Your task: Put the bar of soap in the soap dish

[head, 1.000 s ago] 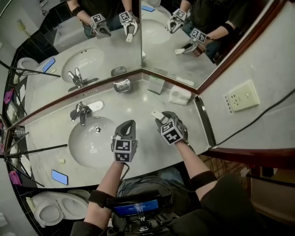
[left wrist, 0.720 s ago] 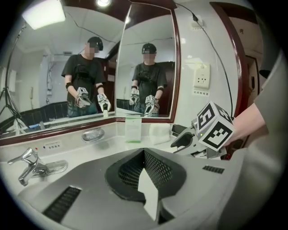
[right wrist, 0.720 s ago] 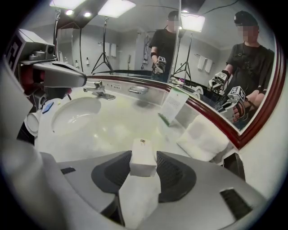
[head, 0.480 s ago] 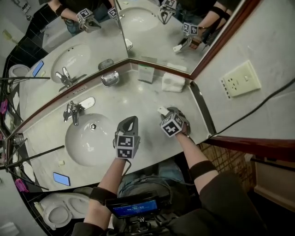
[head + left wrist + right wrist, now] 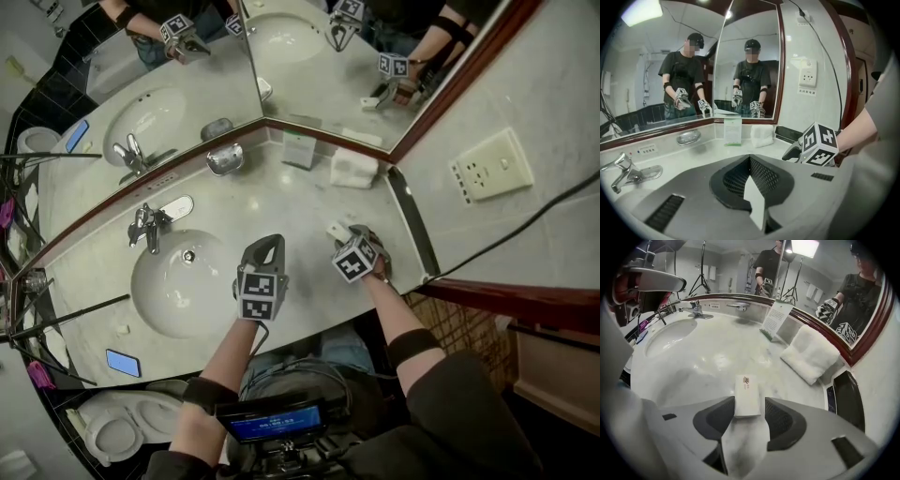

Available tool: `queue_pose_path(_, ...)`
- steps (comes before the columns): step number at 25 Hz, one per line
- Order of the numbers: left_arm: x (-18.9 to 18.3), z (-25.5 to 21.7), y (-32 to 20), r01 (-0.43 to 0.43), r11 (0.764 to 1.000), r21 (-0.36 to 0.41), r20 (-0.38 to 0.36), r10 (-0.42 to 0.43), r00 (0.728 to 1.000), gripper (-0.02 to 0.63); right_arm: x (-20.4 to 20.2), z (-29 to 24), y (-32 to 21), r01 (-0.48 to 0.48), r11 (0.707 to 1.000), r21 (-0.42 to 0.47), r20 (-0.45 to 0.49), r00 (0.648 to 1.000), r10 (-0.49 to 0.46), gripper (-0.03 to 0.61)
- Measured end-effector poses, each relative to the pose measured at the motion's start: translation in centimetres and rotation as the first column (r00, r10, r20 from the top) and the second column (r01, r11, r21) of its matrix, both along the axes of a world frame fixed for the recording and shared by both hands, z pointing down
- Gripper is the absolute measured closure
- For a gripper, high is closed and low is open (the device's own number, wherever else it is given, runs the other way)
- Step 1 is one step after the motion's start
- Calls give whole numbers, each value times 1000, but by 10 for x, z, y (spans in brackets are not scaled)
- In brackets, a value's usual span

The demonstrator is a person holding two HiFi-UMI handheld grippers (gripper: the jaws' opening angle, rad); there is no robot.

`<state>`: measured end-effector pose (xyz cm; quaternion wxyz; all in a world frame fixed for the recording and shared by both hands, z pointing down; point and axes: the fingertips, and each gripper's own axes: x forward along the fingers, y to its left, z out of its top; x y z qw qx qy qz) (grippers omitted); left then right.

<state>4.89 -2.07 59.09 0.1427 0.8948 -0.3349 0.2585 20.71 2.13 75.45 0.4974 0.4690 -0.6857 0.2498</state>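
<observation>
The right gripper (image 5: pixel 749 409) has come down onto the desk (image 5: pixel 281 202) over the last second, pointing steeply at the marble, and its jaws have just been opening. They now stand spread, with the bar of soap (image 5: pixel 746 392) lying flat on the desk between them. The left pad looks to be at the bar's edge, while a clear gap shows on the other side, so nothing pinches it. The left gripper (image 5: pixel 757 204) hovers beside it over the front of the desk, its jaws pressed together and empty. The soap dish (image 5: pixel 225 159) sits at the back of the desk against the mirror, behind the basin (image 5: pixel 178 281) and well apart from the bar, with the folded towel (image 5: pixel 354 169) off to its right. As I read it, the bar is in nobody's grip, so the task is not far along. The right gripper must close on the bar before it can be carried across to the dish.
</observation>
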Motion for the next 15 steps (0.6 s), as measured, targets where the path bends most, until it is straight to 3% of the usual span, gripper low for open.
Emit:
queue_pose_path(5,-4,-4,-3,13,1000,8,-9,-13,1000,612,-6,-22,-11,-11,998,62,42,999,8,347)
queue_pose_path(9,-15,-13,-7,42,999,21,-24,-42,999,612,-31,-67,-26,-5,987,159,157,987,-21,351)
queue_pose_path(15,-49,-34,-15,145,989,34,-63,-142,988,612,-88,-151,-56,69,937,342,296,939,-177,504)
